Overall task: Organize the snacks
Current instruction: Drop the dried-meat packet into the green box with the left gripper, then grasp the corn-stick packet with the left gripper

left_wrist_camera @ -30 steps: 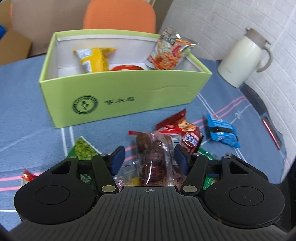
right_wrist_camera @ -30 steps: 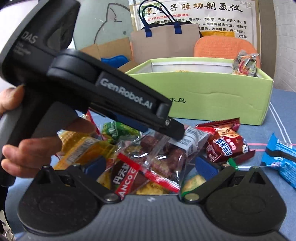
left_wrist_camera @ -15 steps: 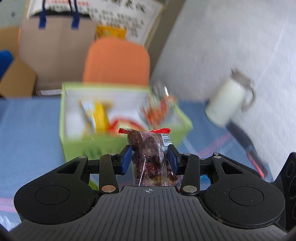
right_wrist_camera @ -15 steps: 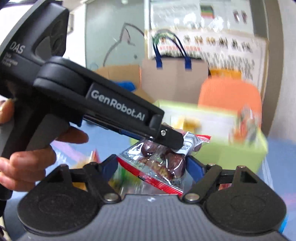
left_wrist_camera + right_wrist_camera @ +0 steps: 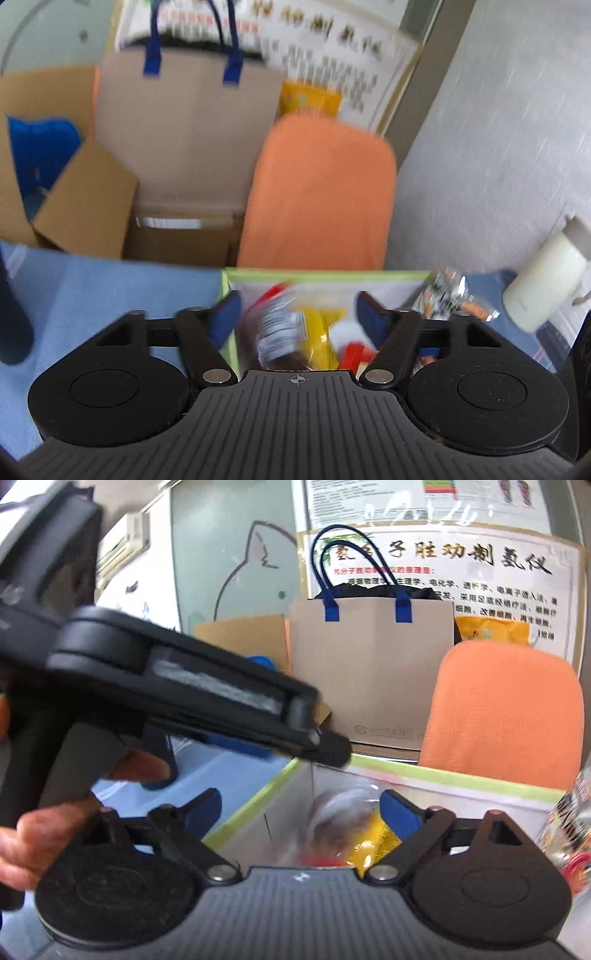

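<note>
Evidently the drop step: the left gripper and right gripper fingers were opening, pads clear, over the light-green cardboard box, releasing a clear packet of dark snacks; next, both should withdraw for another.

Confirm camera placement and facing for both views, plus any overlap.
Left wrist: on the left gripper, facing over the green box toward the orange chair; own opening jaws show.
Right wrist: on the right gripper, facing the same box; own opening jaws, the left gripper and a hand show.
Shared: box, chair, paper bag, clear snack packet.
</note>
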Action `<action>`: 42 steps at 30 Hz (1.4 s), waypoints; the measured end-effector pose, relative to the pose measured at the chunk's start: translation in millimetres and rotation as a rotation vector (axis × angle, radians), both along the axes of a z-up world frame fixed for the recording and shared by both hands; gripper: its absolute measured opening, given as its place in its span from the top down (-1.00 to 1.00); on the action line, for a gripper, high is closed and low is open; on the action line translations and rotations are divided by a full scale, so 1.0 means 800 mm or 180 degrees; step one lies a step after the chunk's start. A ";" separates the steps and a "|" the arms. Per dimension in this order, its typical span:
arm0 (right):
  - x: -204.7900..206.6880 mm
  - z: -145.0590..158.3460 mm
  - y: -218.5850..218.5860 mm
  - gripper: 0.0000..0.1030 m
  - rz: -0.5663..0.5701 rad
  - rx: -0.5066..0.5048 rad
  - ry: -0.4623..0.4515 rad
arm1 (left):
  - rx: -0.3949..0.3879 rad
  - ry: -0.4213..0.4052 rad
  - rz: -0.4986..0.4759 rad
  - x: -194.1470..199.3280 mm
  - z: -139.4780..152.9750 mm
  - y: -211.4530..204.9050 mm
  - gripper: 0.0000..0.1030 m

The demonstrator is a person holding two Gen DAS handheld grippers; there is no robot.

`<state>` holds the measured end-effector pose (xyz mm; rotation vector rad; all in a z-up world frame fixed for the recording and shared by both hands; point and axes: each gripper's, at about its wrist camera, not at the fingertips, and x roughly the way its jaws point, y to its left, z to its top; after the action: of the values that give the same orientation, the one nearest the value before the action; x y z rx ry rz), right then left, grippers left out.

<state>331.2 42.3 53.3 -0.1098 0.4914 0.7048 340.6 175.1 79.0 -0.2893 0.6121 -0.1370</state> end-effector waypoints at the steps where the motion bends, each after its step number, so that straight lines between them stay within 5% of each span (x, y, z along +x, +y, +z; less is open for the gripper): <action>1: -0.006 0.007 -0.003 -0.80 -0.0030 -0.0026 -0.0116 | 0.0000 -0.0094 0.0002 -0.010 0.005 0.001 -0.25; 8: -0.035 0.042 -0.026 -0.81 -0.0062 0.0051 -0.0386 | -0.0004 -0.0394 0.0108 -0.108 0.035 0.025 -0.44; 16: -0.100 0.078 -0.059 -0.81 0.0018 0.0331 -0.0633 | -0.0089 -0.0283 0.0434 -0.229 0.003 0.059 -0.53; 20: -0.154 0.058 -0.074 -0.81 0.0035 0.0228 -0.0469 | -0.0365 -0.0126 0.0386 -0.260 -0.021 0.056 -0.52; 24: -0.204 0.000 -0.092 -0.81 -0.0081 0.0273 0.0021 | -0.0725 -0.0012 0.0065 -0.273 -0.041 0.028 -0.51; 29: -0.247 -0.062 -0.097 -0.81 -0.0194 0.0240 0.0546 | -0.0833 0.0217 -0.0301 -0.265 -0.060 -0.023 -0.49; 32: -0.262 -0.074 -0.096 -0.81 -0.0288 0.0138 0.0574 | -0.0917 0.0372 -0.0312 -0.263 -0.067 -0.035 -0.38; 42: -0.303 -0.052 -0.071 -0.81 0.0078 0.0256 0.0426 | -0.0658 0.0130 0.0604 -0.319 -0.061 0.051 -0.46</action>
<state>88.7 -14.2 11.7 0.0070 0.5896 0.7582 85.5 215.7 30.2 -0.5493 0.6085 -0.0115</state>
